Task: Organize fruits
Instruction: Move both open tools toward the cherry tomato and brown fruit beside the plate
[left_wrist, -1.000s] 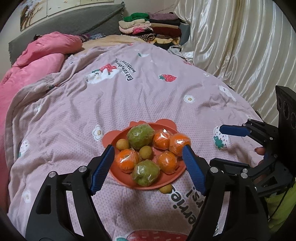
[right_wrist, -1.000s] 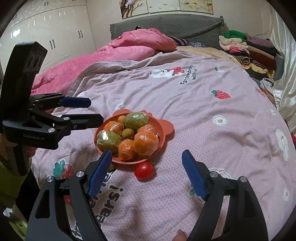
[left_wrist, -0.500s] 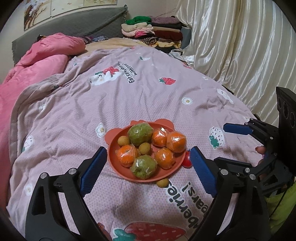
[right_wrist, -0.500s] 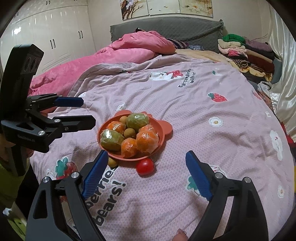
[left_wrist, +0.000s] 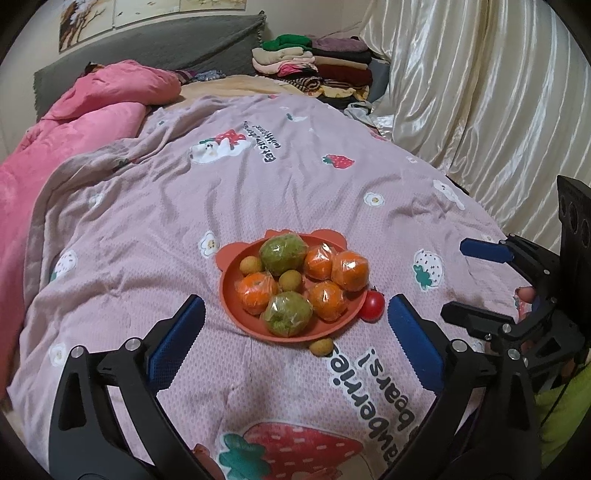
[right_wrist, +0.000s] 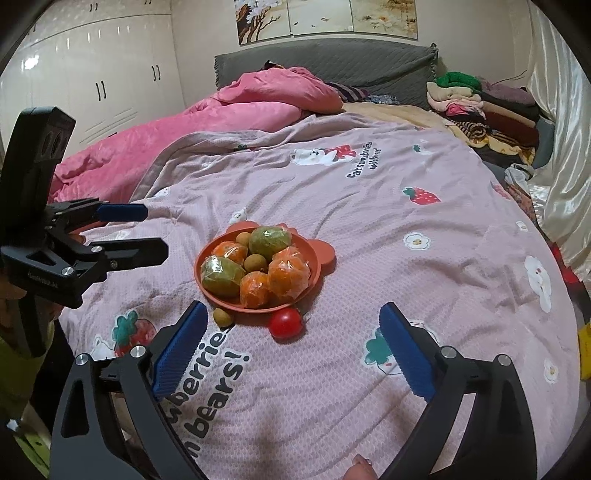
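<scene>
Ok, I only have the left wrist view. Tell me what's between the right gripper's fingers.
Observer: Nothing is held. The right gripper has just been opening its fingers, and they stand wide apart over the bedspread, with the tomato lying just ahead.
Operator: Now report what stands left of the bed.
Observer: A white wardrobe with dark handles, beyond the pink quilt.
Operator: Check that view's right edge.
Observer: A yellow object shows there, too cut off to name.
</scene>
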